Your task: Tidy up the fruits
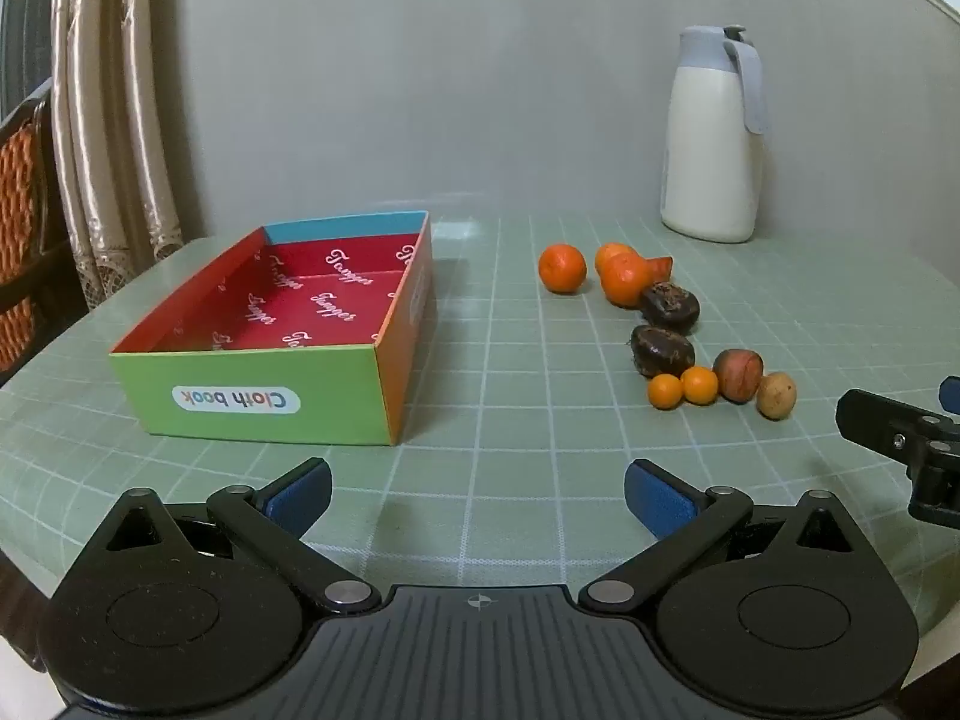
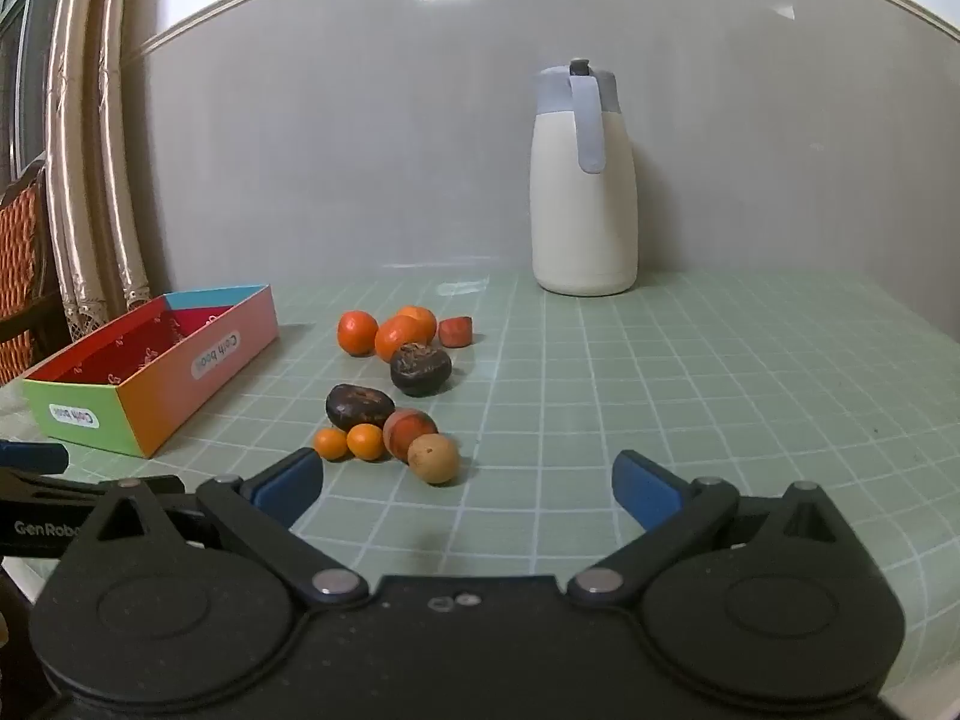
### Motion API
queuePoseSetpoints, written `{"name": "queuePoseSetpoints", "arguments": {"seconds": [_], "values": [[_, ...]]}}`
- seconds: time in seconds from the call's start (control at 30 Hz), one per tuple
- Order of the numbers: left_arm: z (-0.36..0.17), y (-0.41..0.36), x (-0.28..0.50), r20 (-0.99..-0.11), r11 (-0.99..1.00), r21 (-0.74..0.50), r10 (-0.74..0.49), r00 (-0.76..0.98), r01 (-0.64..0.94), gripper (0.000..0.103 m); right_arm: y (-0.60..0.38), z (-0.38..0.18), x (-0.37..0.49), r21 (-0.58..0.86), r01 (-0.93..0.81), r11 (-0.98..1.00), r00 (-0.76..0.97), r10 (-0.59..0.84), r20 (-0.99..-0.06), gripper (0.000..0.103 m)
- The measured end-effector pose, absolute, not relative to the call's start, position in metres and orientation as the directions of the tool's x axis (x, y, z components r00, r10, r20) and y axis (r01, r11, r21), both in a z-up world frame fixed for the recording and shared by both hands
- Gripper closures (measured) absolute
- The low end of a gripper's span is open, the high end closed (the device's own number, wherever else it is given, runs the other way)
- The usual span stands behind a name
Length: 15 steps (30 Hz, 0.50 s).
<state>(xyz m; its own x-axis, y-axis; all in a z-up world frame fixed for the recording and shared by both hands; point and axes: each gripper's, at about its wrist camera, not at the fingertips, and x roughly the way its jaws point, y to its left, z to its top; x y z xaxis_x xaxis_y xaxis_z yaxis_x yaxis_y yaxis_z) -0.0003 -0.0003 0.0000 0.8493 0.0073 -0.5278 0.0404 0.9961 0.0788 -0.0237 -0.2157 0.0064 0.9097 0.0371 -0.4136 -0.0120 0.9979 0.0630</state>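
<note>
A colourful open cardboard box (image 1: 273, 393) with a red inside stands on the left of the table; it also shows in the right wrist view (image 2: 198, 378). It holds nothing that I can see. Right of it lie loose fruits: oranges (image 1: 562, 268) (image 2: 357, 332), two dark brown fruits (image 1: 662, 350) (image 2: 360, 407), two small kumquats (image 1: 665, 391) (image 2: 365, 441), a reddish fruit (image 1: 738, 375) (image 2: 408, 427) and a tan round fruit (image 1: 776, 395) (image 2: 433, 458). My left gripper (image 1: 477, 495) is open and empty, in front of the box. My right gripper (image 2: 468, 489) is open and empty, just short of the tan fruit.
A white thermos jug with a grey lid (image 1: 711, 138) (image 2: 583, 180) stands at the back against the wall. The table has a green grid cloth (image 1: 540, 420). Curtains and a chair (image 1: 24, 210) are at the far left.
</note>
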Motion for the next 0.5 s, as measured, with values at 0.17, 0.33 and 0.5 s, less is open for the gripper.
{"name": "queuePoseSetpoints", "arguments": {"seconds": [0.17,0.33,0.5], "values": [[0.0001,-0.0008,-0.0021,-0.533,0.998,0.061,0.007,0.846,0.030,0.000,-0.2155,0.0058,-0.0219,0.068,-0.010,0.998,0.904,0.038,-0.425,0.000],[-0.0024,0.0028,0.0023,-0.538,0.998,0.051,0.002,0.843,0.030,0.000,-0.2161,0.0100,-0.0218,0.078,-0.005,0.997,0.905,0.038,-0.425,0.000],[-0.0020,0.0021,0.0012,-0.535,0.998,0.056,0.001,0.845,0.035,0.000,-0.2166,0.0059,-0.0244,0.081,-0.005,0.997,0.906,0.039,-0.422,0.000]]}}
